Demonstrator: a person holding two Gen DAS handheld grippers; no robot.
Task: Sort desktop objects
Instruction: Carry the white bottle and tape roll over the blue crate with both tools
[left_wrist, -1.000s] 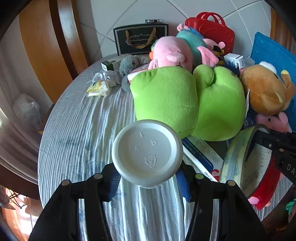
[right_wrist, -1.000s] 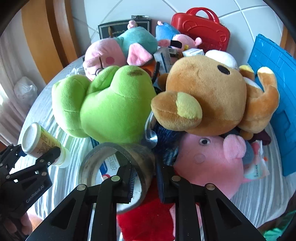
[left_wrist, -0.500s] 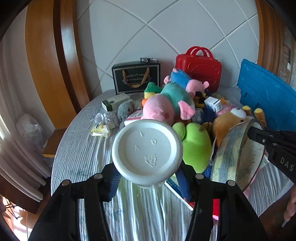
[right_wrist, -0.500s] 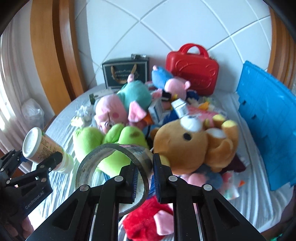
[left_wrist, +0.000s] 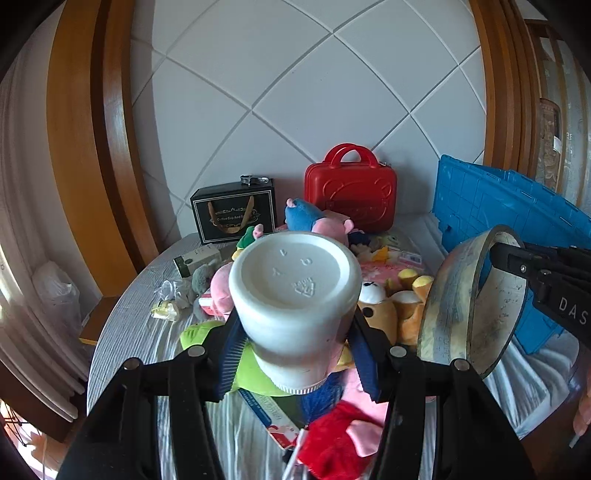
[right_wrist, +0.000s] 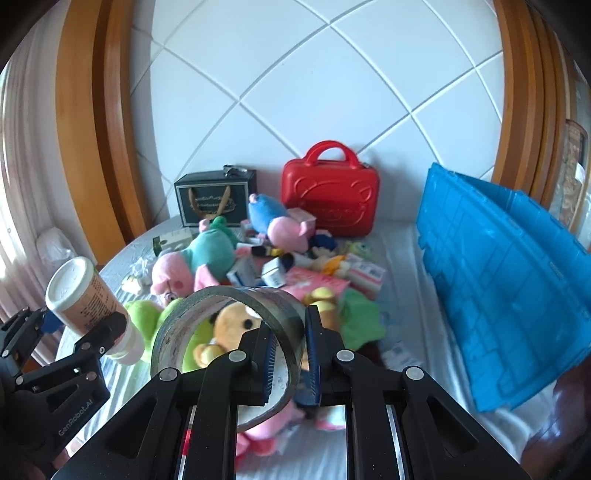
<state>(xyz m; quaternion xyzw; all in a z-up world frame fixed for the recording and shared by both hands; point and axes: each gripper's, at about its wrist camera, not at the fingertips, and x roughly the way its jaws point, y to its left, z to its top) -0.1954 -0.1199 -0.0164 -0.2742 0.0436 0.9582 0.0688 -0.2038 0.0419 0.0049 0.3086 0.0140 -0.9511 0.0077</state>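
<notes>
Bottle and tape held above the toy pile

The bottle (left_wrist: 295, 295) is clamped base-forward by the left gripper (left_wrist: 295, 354); the tape (right_wrist: 229, 347) wall is pinched by the right gripper (right_wrist: 291, 362), over the table (right_wrist: 406, 295).

Looks like a home, a living or dining room. Round table (right_wrist: 406, 258) under a pale ribbed cloth, heaped with plush toys (right_wrist: 207, 258); red toy suitcase (right_wrist: 330, 195) and black gift bag (right_wrist: 214, 201) against a white padded wall (right_wrist: 295, 92) framed in curved wood (right_wrist: 92, 129); curtains (left_wrist: 22, 221) at left.
</notes>
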